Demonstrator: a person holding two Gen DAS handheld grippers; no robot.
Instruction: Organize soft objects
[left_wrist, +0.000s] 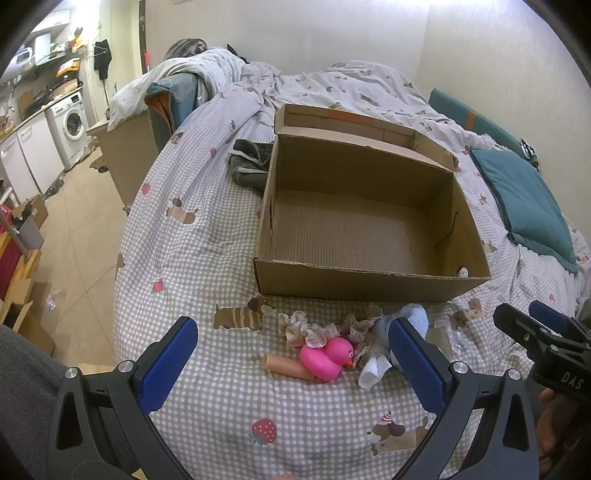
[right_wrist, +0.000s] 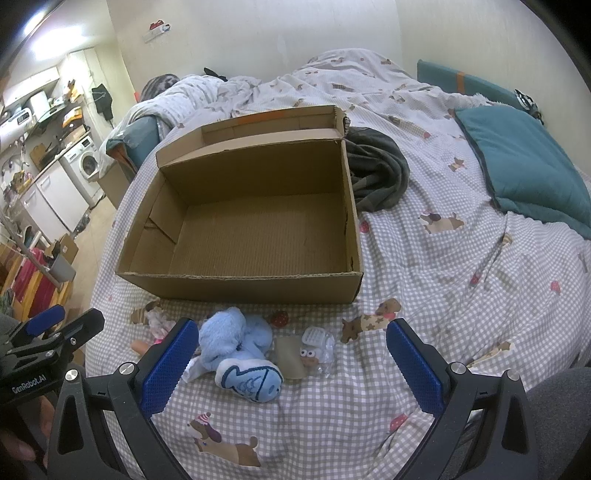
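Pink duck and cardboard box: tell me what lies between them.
In the left wrist view, frilly fabric pieces lie between the pink duck and the box, then bare checked bedsheet.

Home studio, seemingly; bed; washing machine beside kitchen counter.

One cardboard box sits on the bed. Just in front of the box lie one pink rubber duck, one blue plush toy, one fish-patterned plush, perhaps two frilly fabric pieces, and one googly-eyed toy. Beside the box, one grey garment.
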